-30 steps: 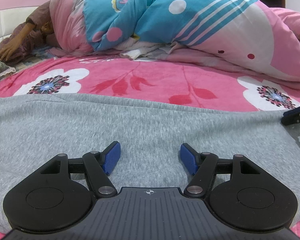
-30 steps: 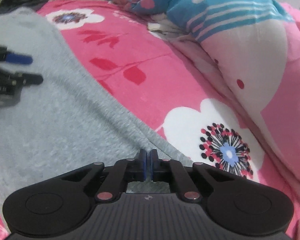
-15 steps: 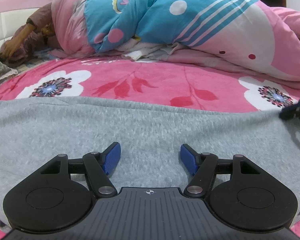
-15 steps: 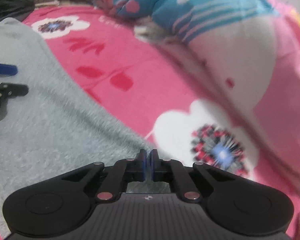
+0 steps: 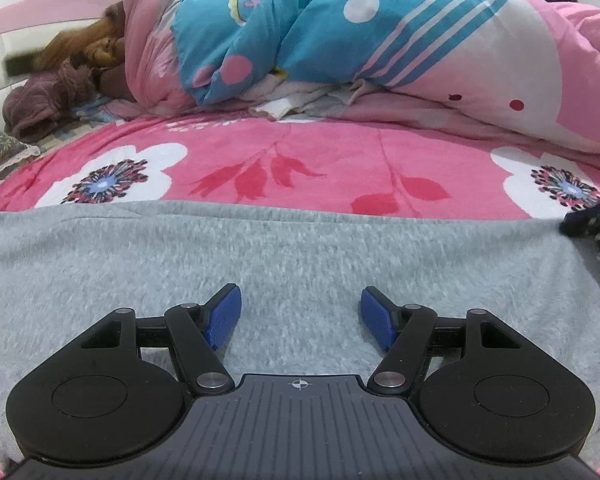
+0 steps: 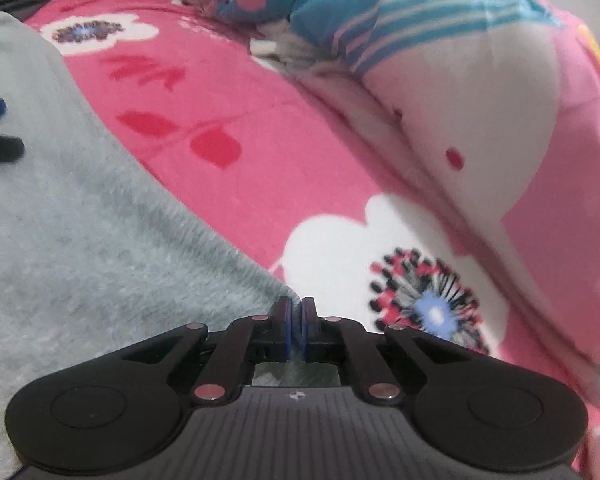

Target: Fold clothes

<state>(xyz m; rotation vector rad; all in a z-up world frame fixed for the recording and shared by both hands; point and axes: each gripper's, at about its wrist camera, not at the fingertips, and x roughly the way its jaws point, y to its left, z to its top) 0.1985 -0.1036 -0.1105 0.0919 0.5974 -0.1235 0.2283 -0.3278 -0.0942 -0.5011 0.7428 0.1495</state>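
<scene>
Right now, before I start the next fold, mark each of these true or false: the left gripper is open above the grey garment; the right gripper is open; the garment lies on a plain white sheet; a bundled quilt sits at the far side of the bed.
1. The left gripper is open above the grey garment. True.
2. The right gripper is open. False: its jaws are shut at the garment's edge, seemingly pinching it.
3. The garment lies on a plain white sheet. False: the bed cover is pink with flowers.
4. A bundled quilt sits at the far side. True.
</scene>
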